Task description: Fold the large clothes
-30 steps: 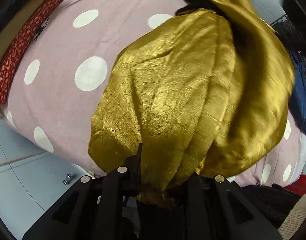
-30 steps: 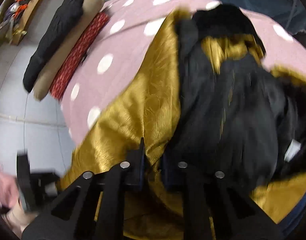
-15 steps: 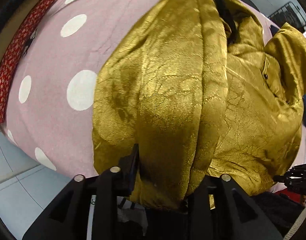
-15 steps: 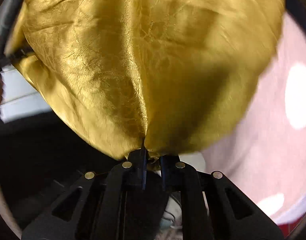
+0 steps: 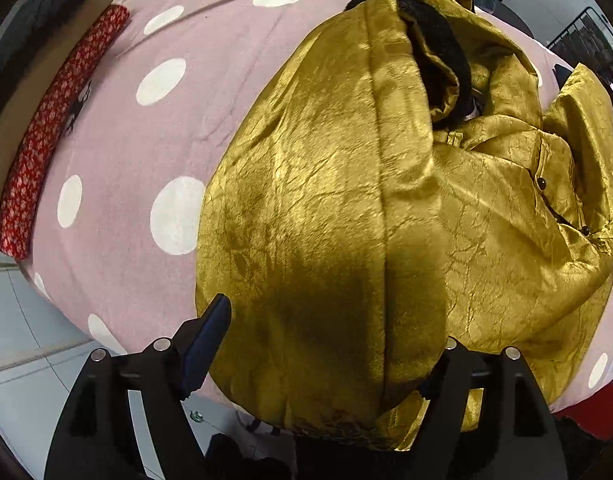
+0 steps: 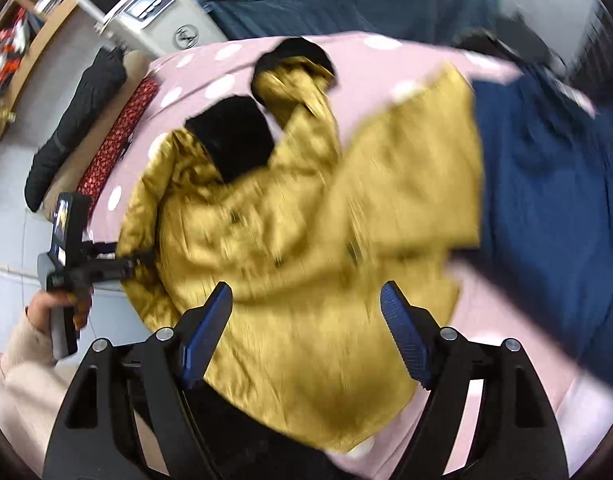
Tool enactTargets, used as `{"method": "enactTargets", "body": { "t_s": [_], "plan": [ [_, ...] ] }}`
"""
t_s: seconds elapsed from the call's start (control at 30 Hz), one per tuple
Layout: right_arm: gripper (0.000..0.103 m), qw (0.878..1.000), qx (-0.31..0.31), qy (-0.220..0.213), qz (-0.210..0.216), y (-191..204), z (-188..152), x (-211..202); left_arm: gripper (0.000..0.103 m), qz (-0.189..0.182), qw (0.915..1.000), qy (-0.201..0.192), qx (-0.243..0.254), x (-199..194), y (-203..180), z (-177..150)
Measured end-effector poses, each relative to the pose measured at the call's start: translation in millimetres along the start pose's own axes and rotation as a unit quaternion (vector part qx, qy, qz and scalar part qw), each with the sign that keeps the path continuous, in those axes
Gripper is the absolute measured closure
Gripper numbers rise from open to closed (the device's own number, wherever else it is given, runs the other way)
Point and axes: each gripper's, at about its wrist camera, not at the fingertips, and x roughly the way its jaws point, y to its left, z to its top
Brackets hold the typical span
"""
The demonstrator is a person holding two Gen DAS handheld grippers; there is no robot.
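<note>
Both grippers are spread wide right now and neither is pinching anything. The left gripper (image 5: 330, 344) has its fingers apart with the near hem of the gold jacket (image 5: 346, 220) bulging up between them; one finger is mostly buried under the fabric, so I'd guess it's lined up to grab that bottom edge. The right gripper (image 6: 306, 320) hangs above the same jacket (image 6: 290, 216), fingers empty. That view is pretty blurry, so details are mushy. The jacket lies spread on the pink polka-dot blanket (image 5: 146, 128), front up, black fuzzy collar (image 6: 234, 140) at the far end and one sleeve flopped out toward a blue cloth (image 6: 546, 200). Looks laid flat so the sides can be folded in, and that loose sleeve probably goes first. A red patterned strip (image 5: 46, 132) sits along the far blanket edge, out of the way.
</note>
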Motion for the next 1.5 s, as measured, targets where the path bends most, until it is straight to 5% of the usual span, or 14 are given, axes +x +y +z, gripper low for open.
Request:
{"method": "enactTargets", "body": {
  "t_s": [0.23, 0.5, 0.6, 0.63, 0.67, 0.7, 0.93, 1.07, 1.2, 1.23, 1.3, 1.33, 1.37, 1.5],
  "plan": [
    [0.024, 1.000, 0.018, 0.017, 0.013, -1, 90, 58, 0.030, 0.023, 0.9996, -0.006, 0.012, -6, -7, -14],
    [0.024, 0.987, 0.126, 0.098, -0.013, -31, 110, 172, 0.063, 0.015, 0.9996, 0.004, -0.026, 1, 17, -12],
    [0.044, 0.993, 0.047, 0.111, -0.004, -5, 101, 181, 0.079, 0.004, 0.9992, 0.000, -0.039, -1, 23, -11],
    [0.061, 0.993, 0.020, 0.113, -0.004, 4, 97, 179, 0.081, -0.001, 0.9992, -0.004, -0.040, -3, 26, -10],
    [0.083, 0.994, 0.015, 0.110, 0.007, 7, 94, 175, 0.084, -0.002, 0.9992, -0.009, -0.038, -6, 27, -9],
    [0.089, 0.994, 0.018, 0.102, 0.024, 7, 91, 168, 0.084, -0.001, 0.9993, -0.014, -0.035, -8, 29, -7],
    [0.099, 0.989, 0.082, 0.023, 0.119, -18, 69, 72, 0.088, 0.014, 0.9950, -0.080, -0.058, -59, 64, 1],
    [0.102, 0.969, 0.124, -0.074, 0.202, -44, 54, -21, 0.088, 0.018, 0.9885, -0.120, -0.090, -94, 99, 0],
    [0.102, 0.963, 0.111, -0.140, 0.200, -59, 39, -86, 0.088, 0.025, 0.9849, -0.135, -0.105, -114, 119, 1],
    [0.102, 0.964, 0.113, -0.142, 0.193, -62, 38, -90, 0.088, 0.026, 0.9842, -0.139, -0.106, -119, 120, -1],
    [0.078, 0.973, 0.127, -0.130, 0.140, -73, 43, -87, 0.088, 0.029, 0.9844, -0.139, -0.104, -122, 121, -3],
    [0.034, 0.978, 0.139, -0.112, 0.109, -75, 46, -79, 0.088, 0.032, 0.9848, -0.136, -0.104, -120, 125, 0],
    [0.017, 0.978, 0.148, -0.106, 0.098, -75, 44, -74, 0.088, 0.036, 0.9852, -0.130, -0.106, -117, 124, -3],
    [0.017, 0.979, 0.144, -0.104, 0.099, -72, 64, -43, 0.088, 0.027, 0.9841, -0.116, -0.132, -104, 134, -19]
  ]
}}
